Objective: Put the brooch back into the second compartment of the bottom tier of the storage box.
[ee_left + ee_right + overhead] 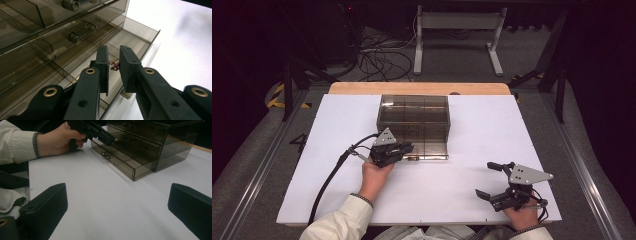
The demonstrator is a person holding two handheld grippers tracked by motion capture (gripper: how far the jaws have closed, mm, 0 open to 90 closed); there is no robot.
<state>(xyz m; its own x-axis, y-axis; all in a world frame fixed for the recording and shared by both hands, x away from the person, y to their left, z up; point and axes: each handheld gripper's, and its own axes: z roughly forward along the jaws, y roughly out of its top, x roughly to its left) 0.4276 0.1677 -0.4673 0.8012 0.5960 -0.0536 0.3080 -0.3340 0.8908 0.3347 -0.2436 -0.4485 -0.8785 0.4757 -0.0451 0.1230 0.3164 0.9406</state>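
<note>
A smoky, see-through plastic drawer box [413,117] sits near the far middle of a white surface [472,190]. Its bottom drawer [424,150] is pulled out toward the person.

The high view gives the whole layout. The left tool [404,148] is at the open drawer's front left corner, held by a hand [376,175] in a pale sleeve. The right tool [488,180] rests near the surface's front right edge, well apart from the box.

The left tool's own view looks down into the drawer. Its jaws stand nearly together, with a narrow gap, over a small reddish and yellow object [115,65] lying on the drawer floor. Whether the jaws grip it cannot be told. This view also shows thin dividers splitting the drawers into compartments, and round metal knobs [75,37] on the drawer fronts above.

The right tool's view shows the box from the side: three stacked drawers, the lowest [125,165] slid out, a metal knob [105,155] on its front. The left tool [105,137] points down at that drawer. In the foreground the right tool's jaws are spread wide with nothing between them, just bare white surface [112,207].
</note>
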